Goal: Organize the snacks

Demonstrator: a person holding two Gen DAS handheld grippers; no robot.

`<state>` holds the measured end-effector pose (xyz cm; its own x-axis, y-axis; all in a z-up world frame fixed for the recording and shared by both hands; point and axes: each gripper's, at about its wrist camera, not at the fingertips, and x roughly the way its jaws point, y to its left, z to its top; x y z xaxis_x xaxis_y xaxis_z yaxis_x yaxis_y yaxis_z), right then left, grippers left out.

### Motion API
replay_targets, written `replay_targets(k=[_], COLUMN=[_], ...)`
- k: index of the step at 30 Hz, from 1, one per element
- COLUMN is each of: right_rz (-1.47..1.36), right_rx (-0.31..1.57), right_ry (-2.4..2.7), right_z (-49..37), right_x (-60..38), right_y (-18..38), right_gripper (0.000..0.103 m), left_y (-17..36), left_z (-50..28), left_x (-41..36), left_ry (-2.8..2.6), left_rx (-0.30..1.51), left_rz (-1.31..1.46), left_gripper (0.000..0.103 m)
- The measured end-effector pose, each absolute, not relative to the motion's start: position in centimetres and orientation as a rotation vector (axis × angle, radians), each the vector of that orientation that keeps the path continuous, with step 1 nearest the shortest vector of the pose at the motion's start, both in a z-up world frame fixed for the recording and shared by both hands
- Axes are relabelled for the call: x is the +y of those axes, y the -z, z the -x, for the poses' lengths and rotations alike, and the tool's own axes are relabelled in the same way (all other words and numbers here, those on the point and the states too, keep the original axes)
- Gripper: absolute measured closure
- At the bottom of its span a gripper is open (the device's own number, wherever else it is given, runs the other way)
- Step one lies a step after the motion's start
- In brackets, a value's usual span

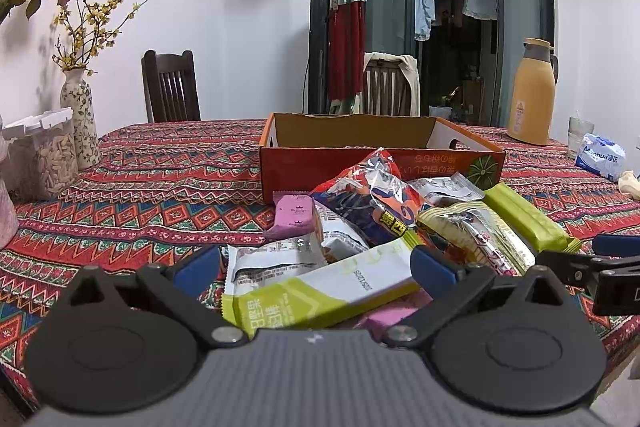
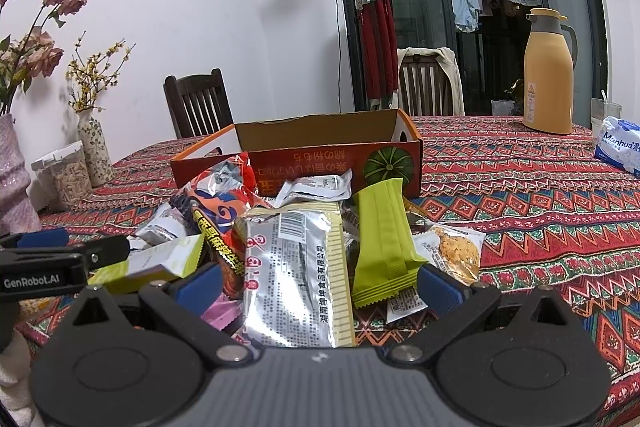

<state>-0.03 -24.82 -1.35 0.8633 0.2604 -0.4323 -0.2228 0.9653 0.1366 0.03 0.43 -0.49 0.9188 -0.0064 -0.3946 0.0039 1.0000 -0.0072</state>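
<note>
The left gripper (image 1: 316,269) is spread wide, with its blue pads either side of a lime-and-white bar (image 1: 320,291) lying at the near side of the snack pile; no contact is visible. The right gripper (image 2: 320,285) is likewise wide apart, flanking a silver packet (image 2: 296,275) and a green bar (image 2: 382,239) without gripping either. The pile rests on the patterned tablecloth (image 1: 152,187) near the table's front edge. Directly behind the pile stands an open orange cardboard box (image 2: 320,159). A yellow thermos (image 2: 550,75) stands toward the far right corner.
</note>
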Motion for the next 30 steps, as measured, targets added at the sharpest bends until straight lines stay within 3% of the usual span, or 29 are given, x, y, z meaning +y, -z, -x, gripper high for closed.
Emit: replay_targets(k=[30], right_rz=[-0.071], right_rx=[0.468], right_ry=[-0.260], right_z=[0.12], right_x=[-24.47], right_y=[1.53], right_gripper=[0.001], left_y=[0.75], left_z=[0.04], left_x=[0.45], left_ry=[0.007], left_rx=[0.408], left_rz=[0.015], left_gripper=[0.000])
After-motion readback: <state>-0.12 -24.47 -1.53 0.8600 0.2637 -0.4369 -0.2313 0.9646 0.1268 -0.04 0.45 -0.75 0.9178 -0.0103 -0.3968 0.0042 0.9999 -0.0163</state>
